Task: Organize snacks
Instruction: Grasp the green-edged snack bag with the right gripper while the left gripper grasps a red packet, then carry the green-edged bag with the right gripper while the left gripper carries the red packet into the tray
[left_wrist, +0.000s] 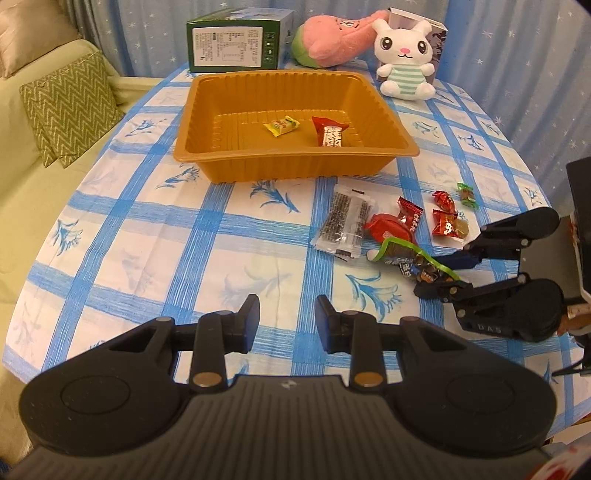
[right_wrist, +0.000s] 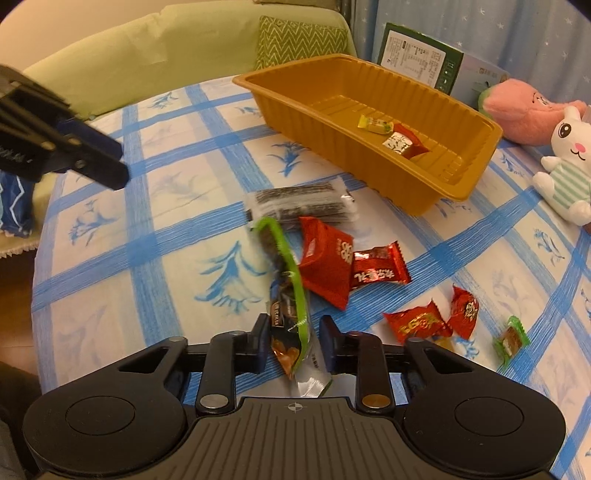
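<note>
An orange tray (left_wrist: 295, 160) (right_wrist: 332, 122) holds a yellow candy (left_wrist: 281, 125) (right_wrist: 375, 123) and a red-and-white snack (left_wrist: 330, 133) (right_wrist: 404, 142). Loose snacks lie in front of it: a dark sesame bar (left_wrist: 345, 223) (right_wrist: 303, 203), red packets (left_wrist: 393, 225) (right_wrist: 327, 258), red candies (left_wrist: 445, 218) (right_wrist: 419, 323) and a green candy (left_wrist: 467, 195) (right_wrist: 511, 339). My right gripper (right_wrist: 295, 341) (left_wrist: 439, 275) is open, with its fingers on either side of a green-edged snack packet (right_wrist: 284, 295) (left_wrist: 406, 256). My left gripper (left_wrist: 286, 317) is open and empty above the tablecloth.
A green box (left_wrist: 236, 40), a pink plush (left_wrist: 332, 38) and a white bunny plush (left_wrist: 404, 59) stand behind the tray. A sofa with a zigzag cushion (left_wrist: 66, 107) is to the left. The round table's edge (left_wrist: 22, 280) curves close by.
</note>
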